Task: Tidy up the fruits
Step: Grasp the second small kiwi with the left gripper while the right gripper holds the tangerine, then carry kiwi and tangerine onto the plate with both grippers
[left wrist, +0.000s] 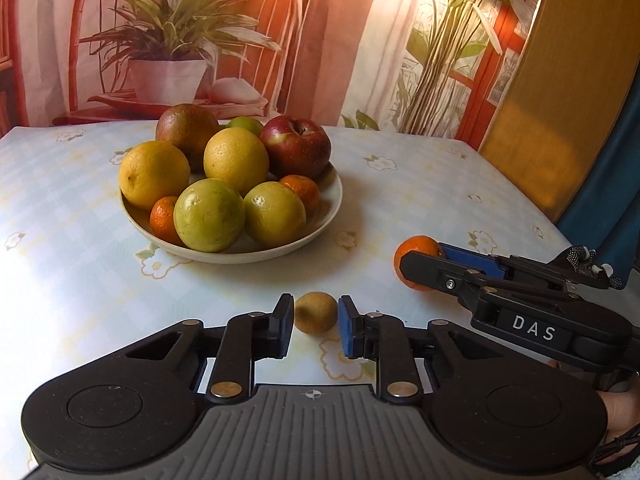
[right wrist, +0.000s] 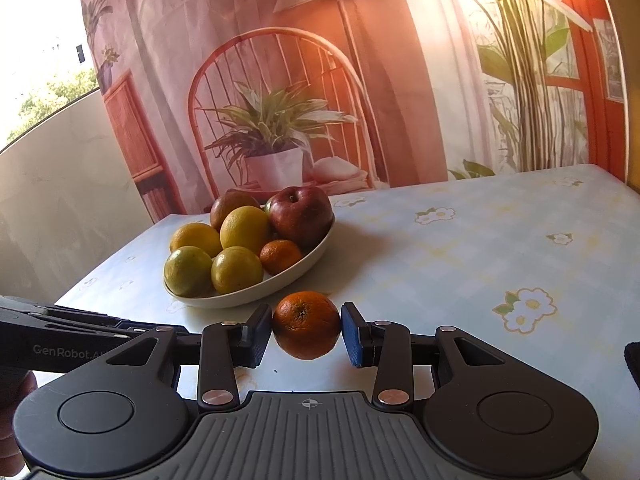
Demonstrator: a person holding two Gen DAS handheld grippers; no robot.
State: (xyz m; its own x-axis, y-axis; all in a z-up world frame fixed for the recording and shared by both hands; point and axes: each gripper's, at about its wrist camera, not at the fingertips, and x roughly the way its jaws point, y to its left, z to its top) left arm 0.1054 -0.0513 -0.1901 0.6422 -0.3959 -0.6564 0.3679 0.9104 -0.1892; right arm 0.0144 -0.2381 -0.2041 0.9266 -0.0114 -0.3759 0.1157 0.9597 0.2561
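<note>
Right wrist view: right gripper [right wrist: 307,334] clamped on round orange mandarin [right wrist: 307,325], frame centre; soft peel, light, held at widest girth.
Left wrist view: left gripper [left wrist: 316,328] apart around small brownish-yellow round fruit [left wrist: 316,313], lower centre; light, may roll.
Cream shallow bowl [left wrist: 328,216]: nearly full, upper left.

Left wrist view is sitting low over the table [left wrist: 420,184], looking forward along its own fingers toward the fruit plate [left wrist: 332,208] at close range. Right wrist view is looking from farther right, angling left toward the same plate [right wrist: 316,252]. Both views are sharing the plate, tablecloth and printed backdrop [left wrist: 320,40].
</note>
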